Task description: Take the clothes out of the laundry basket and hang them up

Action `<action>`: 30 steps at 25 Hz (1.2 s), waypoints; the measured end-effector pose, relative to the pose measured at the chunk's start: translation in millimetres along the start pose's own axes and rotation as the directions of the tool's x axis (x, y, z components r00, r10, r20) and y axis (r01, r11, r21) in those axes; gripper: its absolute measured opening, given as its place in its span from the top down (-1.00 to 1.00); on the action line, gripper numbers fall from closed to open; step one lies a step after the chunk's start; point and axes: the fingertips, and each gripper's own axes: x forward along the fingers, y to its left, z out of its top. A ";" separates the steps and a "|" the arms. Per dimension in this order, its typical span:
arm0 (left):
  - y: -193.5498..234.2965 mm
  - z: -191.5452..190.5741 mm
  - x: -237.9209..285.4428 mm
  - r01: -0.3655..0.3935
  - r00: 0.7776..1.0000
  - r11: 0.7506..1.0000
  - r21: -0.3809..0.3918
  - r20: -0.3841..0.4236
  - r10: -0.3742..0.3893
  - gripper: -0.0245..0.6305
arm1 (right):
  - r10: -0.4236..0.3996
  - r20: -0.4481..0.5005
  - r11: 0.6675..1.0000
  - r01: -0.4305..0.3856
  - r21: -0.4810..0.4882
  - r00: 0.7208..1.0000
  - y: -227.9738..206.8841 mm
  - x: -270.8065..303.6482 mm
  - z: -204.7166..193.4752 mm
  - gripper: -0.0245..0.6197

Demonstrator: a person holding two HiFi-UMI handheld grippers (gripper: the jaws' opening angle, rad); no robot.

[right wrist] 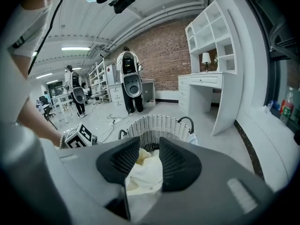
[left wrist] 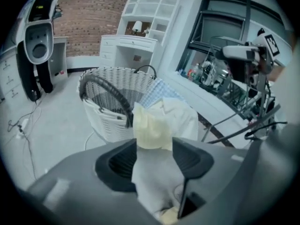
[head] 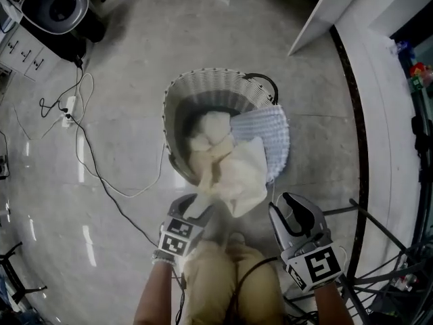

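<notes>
A white wicker laundry basket (head: 203, 76) (left wrist: 108, 116) (right wrist: 159, 125) stands on the floor in front of me. A cream cloth (head: 233, 171) (left wrist: 150, 125) (right wrist: 145, 170) spills over its near rim, and a blue-white checked cloth (head: 267, 137) (left wrist: 157, 88) hangs over the right rim. My left gripper (head: 198, 205) (left wrist: 153, 151) is at the cloth's near left end, its jaws spread wide with the cloth lying loose between them. My right gripper (head: 283, 205) (right wrist: 149, 158) is at the cloth's near right corner, its jaws closed on a fold of the cream cloth.
Black cables (head: 88, 147) and a power strip (head: 67, 110) lie on the floor to the left. A dark machine (head: 57, 9) stands at the far left. The metal bars of a rack (head: 385, 249) (left wrist: 243, 121) stand at the right beside a curved white ledge (head: 379, 114). White shelving (left wrist: 140, 27) stands behind the basket.
</notes>
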 end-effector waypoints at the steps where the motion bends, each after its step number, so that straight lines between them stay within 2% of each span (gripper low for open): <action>1: 1.4 -2.1 8.0 0.011 1.000 1.000 -0.017 0.009 -0.011 0.21 | -0.005 0.001 1.000 0.005 -0.002 1.000 -2.8 2.6 -5.2 0.55; 5: 8.2 7.4 24.2 0.007 0.996 0.996 -0.084 0.087 0.000 0.21 | -0.034 -0.014 0.999 0.034 -0.011 0.999 -11.1 6.8 -25.9 0.56; 7: 9.8 12.6 25.4 -0.017 0.996 0.998 -0.066 0.089 0.023 0.48 | -0.045 -0.019 0.999 0.045 -0.004 0.999 -12.2 5.0 -29.1 0.56; 8: 7.9 14.1 23.9 -0.024 0.996 0.999 -0.039 0.081 0.027 0.71 | -0.048 -0.021 0.999 0.048 -0.002 0.999 -11.7 3.0 -28.2 0.56; 9: 4.6 15.6 20.6 -0.027 0.997 1.000 -0.012 0.071 0.028 0.85 | -0.050 -0.024 0.999 0.050 -0.002 0.998 -10.6 0.3 -25.9 0.56; 10: 1.2 17.8 15.7 -0.029 0.998 1.000 0.004 0.062 0.029 0.89 | -0.052 -0.026 0.999 0.052 -0.001 0.998 -9.3 -3.0 -22.5 0.56; 15: -4.3 53.2 -30.3 -0.087 0.994 0.996 0.007 0.064 0.087 0.90 | -0.051 -0.033 0.999 0.051 0.003 0.998 -1.2 -25.1 9.1 0.56; 21: -23.7 131.3 -103.7 -0.149 0.986 0.981 0.128 0.090 0.139 0.90 | -0.037 -0.043 0.999 0.037 -0.014 0.998 7.9 -61.0 62.3 0.56; 27: -48.6 225.2 -189.0 -0.216 0.971 0.945 0.246 0.151 0.182 0.90 | -0.019 0.005 0.999 0.019 -0.044 1.000 11.2 -101.9 140.0 0.56; 30: -65.2 268.5 -232.3 -0.246 0.963 0.918 0.312 0.188 0.194 0.90 | -0.012 0.037 0.997 0.015 -0.074 0.999 11.8 -122.8 179.4 0.56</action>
